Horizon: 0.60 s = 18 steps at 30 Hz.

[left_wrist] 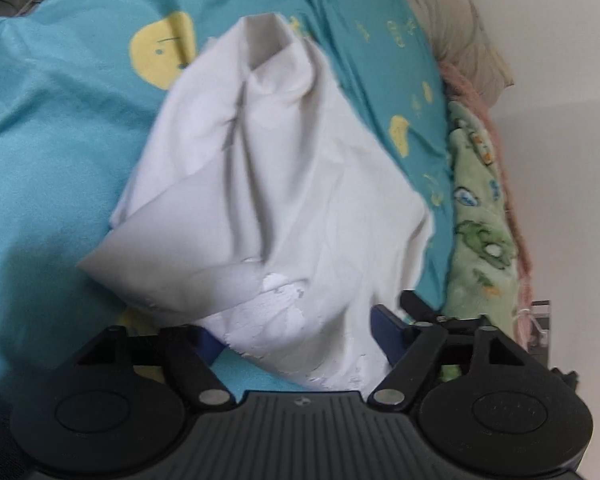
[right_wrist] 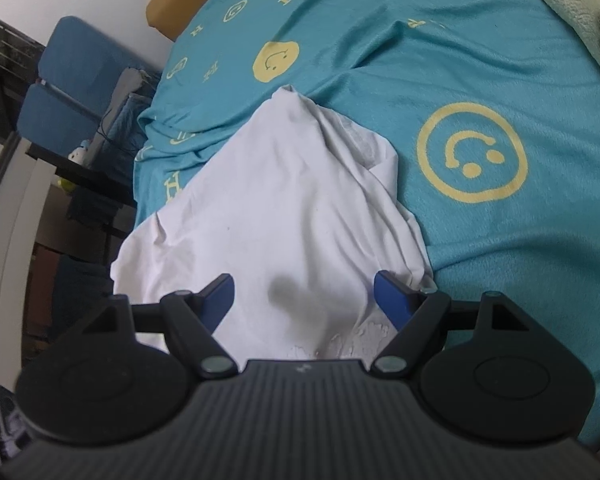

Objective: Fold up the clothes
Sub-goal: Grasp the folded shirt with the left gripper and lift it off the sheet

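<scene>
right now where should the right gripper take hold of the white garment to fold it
Probably the near edge of the white garment, which lies bunched on the teal bedsheet. That edge already sits between the spread blue fingers of the right gripper, so come in low from the near side and pinch there. The far end narrows to a rumpled peak, a poorer hold.

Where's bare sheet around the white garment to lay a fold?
Right wrist view: bare teal sheet right of the white garment, around the large ring smiley, and beyond it near the solid smiley. Crowded: the bed edge at left, and the green blanket side.
</scene>
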Tool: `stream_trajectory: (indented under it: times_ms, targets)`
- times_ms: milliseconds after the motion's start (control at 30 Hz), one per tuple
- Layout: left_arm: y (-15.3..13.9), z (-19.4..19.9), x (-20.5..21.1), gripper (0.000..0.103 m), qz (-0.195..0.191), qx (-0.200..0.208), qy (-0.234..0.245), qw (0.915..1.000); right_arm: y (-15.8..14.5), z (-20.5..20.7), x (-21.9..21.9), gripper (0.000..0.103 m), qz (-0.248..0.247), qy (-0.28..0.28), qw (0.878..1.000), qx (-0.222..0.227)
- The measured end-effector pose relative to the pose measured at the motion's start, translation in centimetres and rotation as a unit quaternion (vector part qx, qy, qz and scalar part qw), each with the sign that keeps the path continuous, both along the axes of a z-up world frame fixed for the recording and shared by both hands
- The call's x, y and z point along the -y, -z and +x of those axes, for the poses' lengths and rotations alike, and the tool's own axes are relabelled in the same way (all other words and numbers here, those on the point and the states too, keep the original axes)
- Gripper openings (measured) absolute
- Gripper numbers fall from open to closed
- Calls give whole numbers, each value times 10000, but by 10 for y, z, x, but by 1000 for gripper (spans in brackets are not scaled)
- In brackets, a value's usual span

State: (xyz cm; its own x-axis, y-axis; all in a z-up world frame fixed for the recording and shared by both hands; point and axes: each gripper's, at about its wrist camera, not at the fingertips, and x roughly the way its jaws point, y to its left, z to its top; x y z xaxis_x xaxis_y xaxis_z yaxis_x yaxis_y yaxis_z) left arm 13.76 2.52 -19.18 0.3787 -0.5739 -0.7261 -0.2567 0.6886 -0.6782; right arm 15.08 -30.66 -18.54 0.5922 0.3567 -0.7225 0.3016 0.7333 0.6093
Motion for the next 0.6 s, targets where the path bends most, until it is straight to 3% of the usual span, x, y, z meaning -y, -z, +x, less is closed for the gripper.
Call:
stream_trajectory:
  times_ms: [67,167,333,467,533,600]
  targets:
    - [4,-2,-4,63,216,-200,-201,9994,-3,-5,5,78,110,215,9997,1]
    - [4,-3,-6,57,183,-159,-298,9993,-14,-22,15,81,517,707,9960,148]
    - [-6,-10,-5,24,160,248,-414,9987,-5,-47,7,81,2105,857,9738,49]
    - [-18,-15,-5,17,-91,728,-506,9960,23,-58,-35,81,3012,534,9507,-507]
    - [-25,-17,-5,15,-273,936,-577,9936,32,-57,-51,81,3146,431,9460,-658]
    - [-28,-19,-6,15,-435,1088,-672,9908,38,-58,-55,81,3120,756,9449,-648]
